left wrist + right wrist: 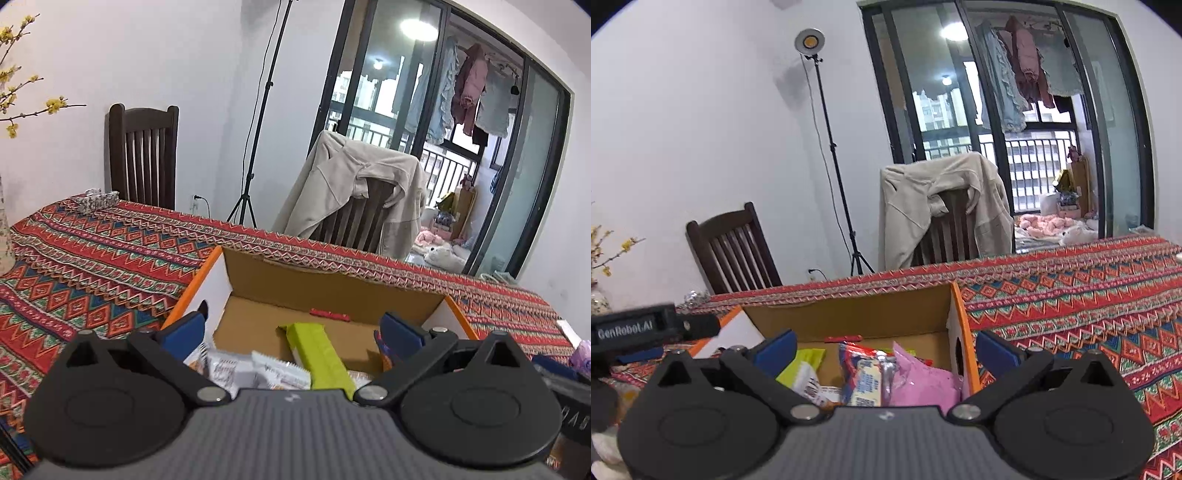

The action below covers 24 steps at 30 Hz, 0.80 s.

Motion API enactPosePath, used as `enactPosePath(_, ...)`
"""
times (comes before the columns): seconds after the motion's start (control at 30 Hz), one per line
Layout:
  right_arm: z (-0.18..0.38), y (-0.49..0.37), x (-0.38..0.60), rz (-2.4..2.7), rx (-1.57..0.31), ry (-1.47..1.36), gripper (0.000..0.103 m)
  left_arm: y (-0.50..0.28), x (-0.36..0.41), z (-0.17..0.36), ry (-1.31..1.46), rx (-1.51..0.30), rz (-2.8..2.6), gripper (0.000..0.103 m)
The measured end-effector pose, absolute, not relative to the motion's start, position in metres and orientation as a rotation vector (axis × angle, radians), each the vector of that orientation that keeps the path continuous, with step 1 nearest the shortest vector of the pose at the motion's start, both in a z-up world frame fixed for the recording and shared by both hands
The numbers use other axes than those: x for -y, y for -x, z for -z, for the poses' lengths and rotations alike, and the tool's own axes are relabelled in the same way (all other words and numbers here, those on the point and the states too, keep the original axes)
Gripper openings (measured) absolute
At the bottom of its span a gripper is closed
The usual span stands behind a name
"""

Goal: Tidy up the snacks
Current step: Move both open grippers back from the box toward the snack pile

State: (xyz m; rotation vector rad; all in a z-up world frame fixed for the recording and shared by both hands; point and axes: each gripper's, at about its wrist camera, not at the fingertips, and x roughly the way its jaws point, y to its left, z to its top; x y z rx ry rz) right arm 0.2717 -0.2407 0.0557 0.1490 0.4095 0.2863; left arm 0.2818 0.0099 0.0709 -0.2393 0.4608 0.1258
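An open cardboard box with orange edges stands on the patterned tablecloth, right in front of both grippers. In the left wrist view it holds a green packet and white packets. My left gripper is open over the box's near side, its blue fingers wide apart with nothing between them. The right wrist view shows the same box with a pink packet, a red and blue packet and the green packet. My right gripper is open and empty above them. The left gripper's body shows at the left.
Two dark wooden chairs stand behind the table, one bare, one draped with a beige jacket. A light stand is by the wall. A small patterned box sits at the far corner. A purple packet lies at the right edge.
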Motion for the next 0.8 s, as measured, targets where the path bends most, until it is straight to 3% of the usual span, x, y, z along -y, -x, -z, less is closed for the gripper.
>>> enactPosePath(0.37,-0.080,-0.223,0.249,-0.297,-0.405,-0.105,0.103,-0.233,-0.024,-0.071,0.204,-0.506,-0.140,0.103)
enactPosePath(0.8,-0.041,-0.166,0.259,-0.298,-0.518,-0.048,0.103,-0.186,-0.009,-0.020,0.125,-0.638,-0.085,0.103)
